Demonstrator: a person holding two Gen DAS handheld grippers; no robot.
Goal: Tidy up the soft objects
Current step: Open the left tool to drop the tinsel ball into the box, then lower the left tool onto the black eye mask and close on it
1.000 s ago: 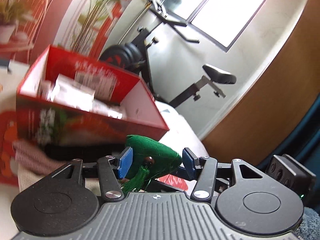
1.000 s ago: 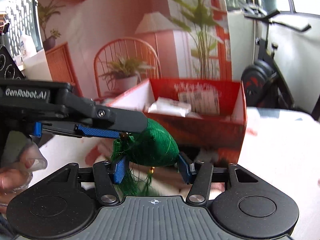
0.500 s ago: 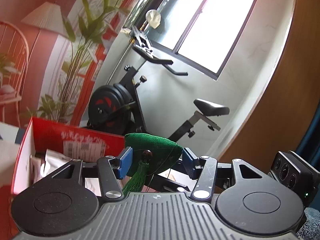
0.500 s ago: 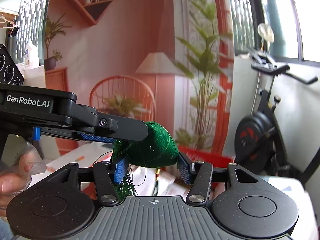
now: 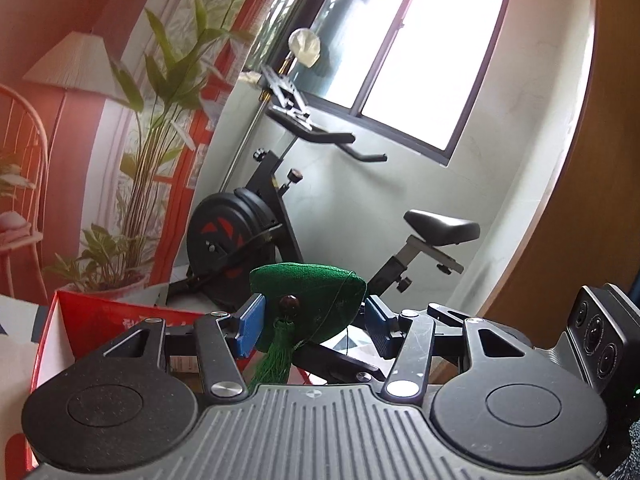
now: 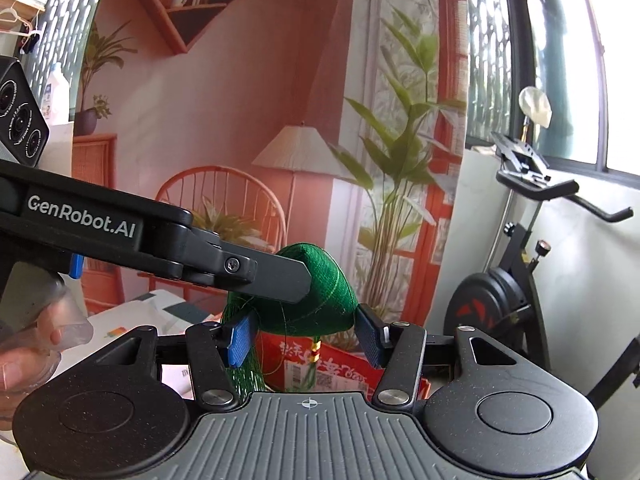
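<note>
A green fabric pouch [image 5: 308, 296] with a bead and a green tassel hangs in the air, held by both grippers at once. My left gripper [image 5: 312, 328] is shut on it, blue pads pressing its two sides. In the right wrist view the same pouch [image 6: 328, 300] sits between the pads of my right gripper [image 6: 304, 340], also shut on it. The left gripper's black finger [image 6: 276, 276] crosses in from the left and covers part of the pouch. Below and behind it stands the open red box [image 6: 340, 364], also seen low on the left [image 5: 100, 316].
An exercise bike [image 5: 240, 236] stands behind the box by the window wall. A person's gloved hand [image 6: 24, 360] holds the left gripper's handle. A white table surface [image 6: 132, 320] with papers lies at the lower left. A wall mural of a plant and lamp fills the background.
Both grippers have risen together with the pouch still between them. The red box has dropped to the bottom of both views, and its contents are now out of sight.
</note>
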